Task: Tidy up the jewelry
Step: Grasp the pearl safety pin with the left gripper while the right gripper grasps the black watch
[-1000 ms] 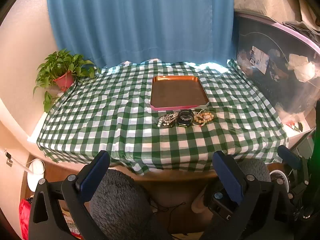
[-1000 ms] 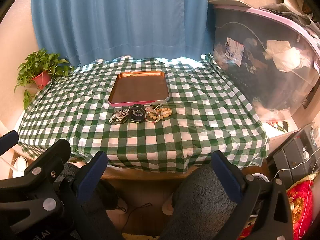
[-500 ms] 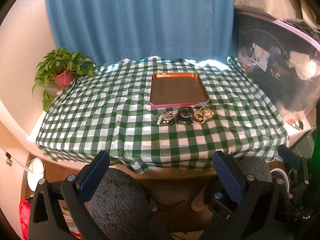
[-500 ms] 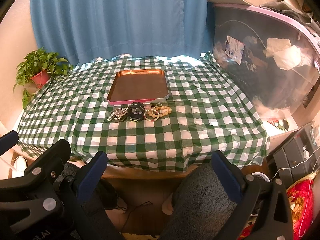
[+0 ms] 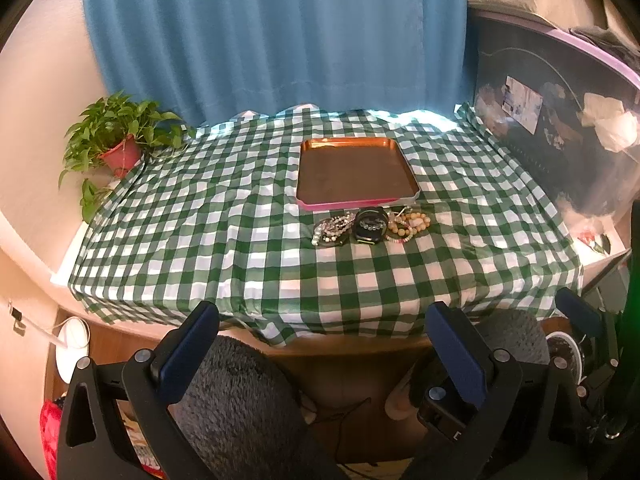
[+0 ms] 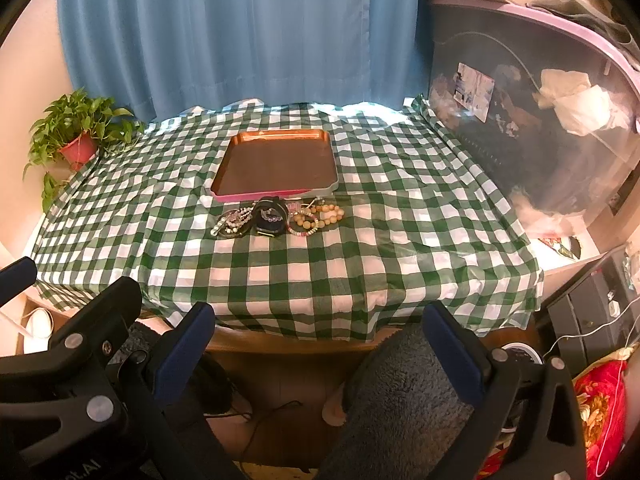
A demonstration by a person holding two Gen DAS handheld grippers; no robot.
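Note:
An empty copper-coloured tray (image 5: 354, 142) (image 6: 276, 134) lies on the green checked tablecloth. Just in front of it sits a row of jewelry: a pale crystal bead strand (image 5: 332, 228) (image 6: 234, 222) on the left, a black round piece with beads (image 5: 370, 226) (image 6: 271, 216) in the middle, and tan wooden bead bracelets (image 5: 408, 224) (image 6: 316, 218) on the right. My left gripper (image 5: 320, 344) and right gripper (image 6: 316, 340) are both open and empty, held below the table's near edge, well short of the jewelry.
A potted green plant (image 5: 118, 136) (image 6: 76, 132) stands at the table's far left corner. A blue curtain (image 5: 272, 32) hangs behind. A dark clear-lidded storage bin (image 6: 532, 128) borders the right side. The person's grey fuzzy-clad knees (image 6: 400, 400) are below the grippers.
Both views have moved slightly closer to the table; the tray and jewelry sit a little lower in the frames. Both grippers stay open and empty.

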